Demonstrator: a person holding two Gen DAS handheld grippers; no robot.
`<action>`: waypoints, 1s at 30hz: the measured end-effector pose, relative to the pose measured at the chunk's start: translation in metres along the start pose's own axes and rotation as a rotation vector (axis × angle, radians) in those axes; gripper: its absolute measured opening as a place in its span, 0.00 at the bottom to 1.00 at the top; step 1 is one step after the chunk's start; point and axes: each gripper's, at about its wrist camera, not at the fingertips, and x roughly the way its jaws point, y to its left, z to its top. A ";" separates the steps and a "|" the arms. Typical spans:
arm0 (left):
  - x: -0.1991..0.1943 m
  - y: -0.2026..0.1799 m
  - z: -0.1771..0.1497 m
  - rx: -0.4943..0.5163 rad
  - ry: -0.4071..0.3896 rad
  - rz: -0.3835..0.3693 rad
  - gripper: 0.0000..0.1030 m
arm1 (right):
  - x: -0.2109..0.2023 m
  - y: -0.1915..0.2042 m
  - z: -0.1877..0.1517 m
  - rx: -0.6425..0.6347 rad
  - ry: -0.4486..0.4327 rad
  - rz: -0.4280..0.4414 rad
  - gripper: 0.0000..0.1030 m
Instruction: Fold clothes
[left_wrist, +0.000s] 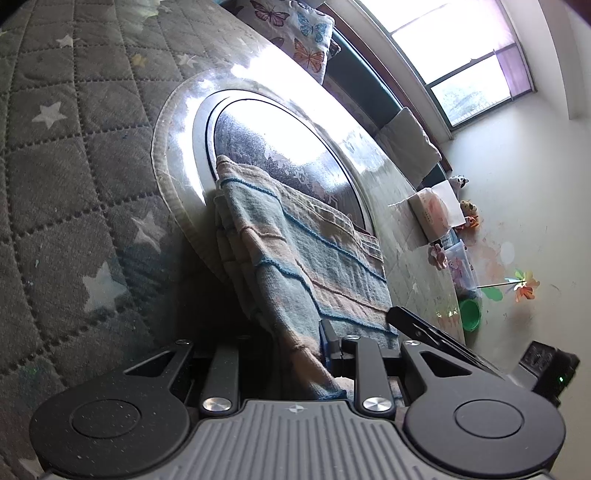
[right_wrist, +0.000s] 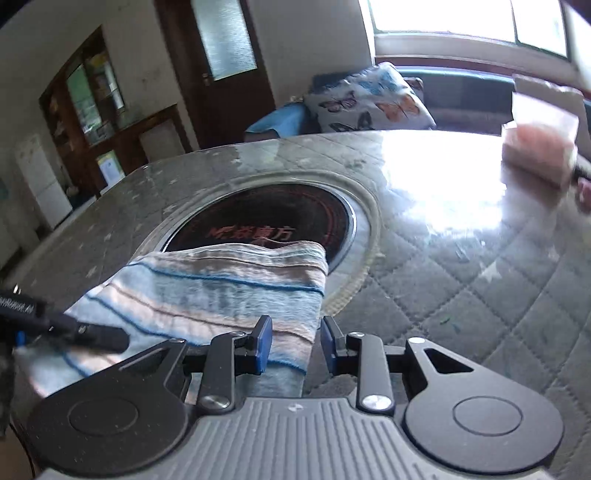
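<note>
Towel (right_wrist: 221, 288), folded into a thick oblong, on the near part of the round glass-topped surface (right_wrist: 443, 229), far end lapping the rim of the dark hob (right_wrist: 266, 218) sunk in the middle. Left gripper (left_wrist: 295, 345) at the near left corner, fingers drawn narrow and pinching the layered edge, cloth bunched up between them. Probably pinning the stack pending a grasp on the other side. Right gripper (right_wrist: 295, 345) at the near right corner, fingers narrow too but with a gap showing. Corner lying between them, right-hand pad apparently clear of the cloth. Looks like lining up for a matching pinch, for lifting both corners together into the next fold. Soft, worn terry by the look of it: pale blue and beige bands crossed by thin dark-blue lines, several layers visible along the left side. Likely to sag and slide open if raised by one corner only.
</note>
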 end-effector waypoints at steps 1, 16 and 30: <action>0.000 0.000 0.000 0.004 0.000 0.001 0.25 | 0.003 -0.003 0.000 0.014 0.004 0.006 0.27; 0.000 -0.042 0.002 0.135 -0.012 0.046 0.22 | -0.020 -0.005 -0.006 0.104 -0.078 0.038 0.08; 0.095 -0.167 0.012 0.347 0.053 -0.019 0.21 | -0.087 -0.084 0.019 0.107 -0.183 -0.167 0.08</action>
